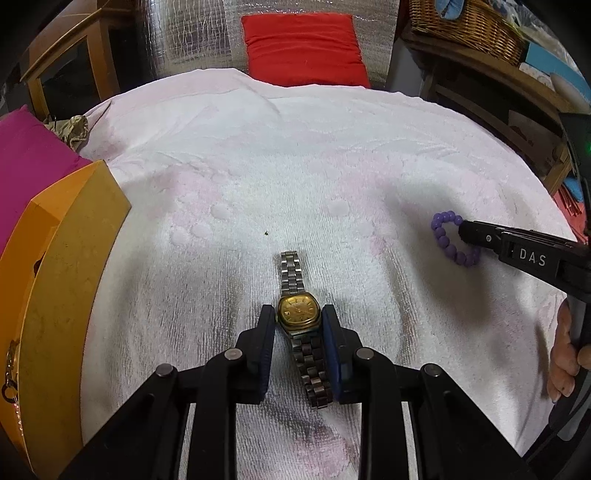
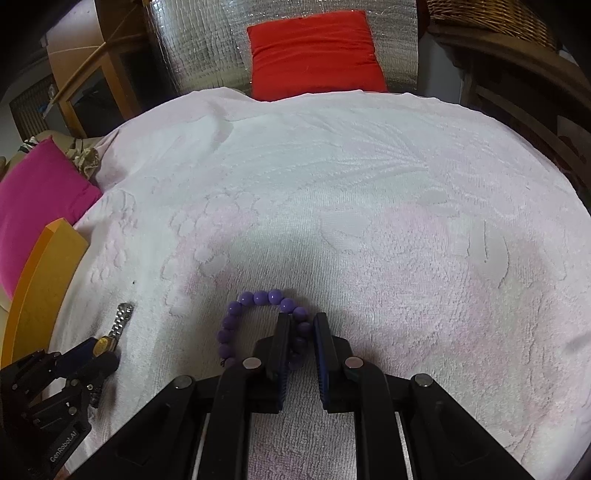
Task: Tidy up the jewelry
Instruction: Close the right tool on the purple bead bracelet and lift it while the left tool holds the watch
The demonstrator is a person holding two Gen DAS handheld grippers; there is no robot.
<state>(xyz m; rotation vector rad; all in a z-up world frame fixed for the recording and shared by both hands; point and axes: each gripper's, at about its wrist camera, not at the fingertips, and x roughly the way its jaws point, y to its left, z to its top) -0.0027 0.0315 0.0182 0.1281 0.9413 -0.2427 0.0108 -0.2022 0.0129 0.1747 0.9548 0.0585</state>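
Observation:
A gold-faced watch [image 1: 298,313] with a steel band lies on the white towel [image 1: 295,166]. My left gripper [image 1: 299,317] has its fingers on either side of the watch case, touching or nearly touching it. A purple bead bracelet [image 2: 258,317] lies on the towel to the right. My right gripper [image 2: 301,325] straddles the bracelet's right side, with beads between its pads and a small gap left. The right gripper [image 1: 465,232] also shows in the left wrist view at the bracelet [image 1: 445,236]. The left gripper [image 2: 99,354] and watch [image 2: 118,325] show at the lower left of the right wrist view.
An orange box [image 1: 55,295] stands open at the towel's left edge, with a pink cushion [image 1: 26,162] behind it. A red cushion [image 1: 303,48] lies beyond the far edge. A wicker basket [image 1: 469,26] sits on a shelf at the back right.

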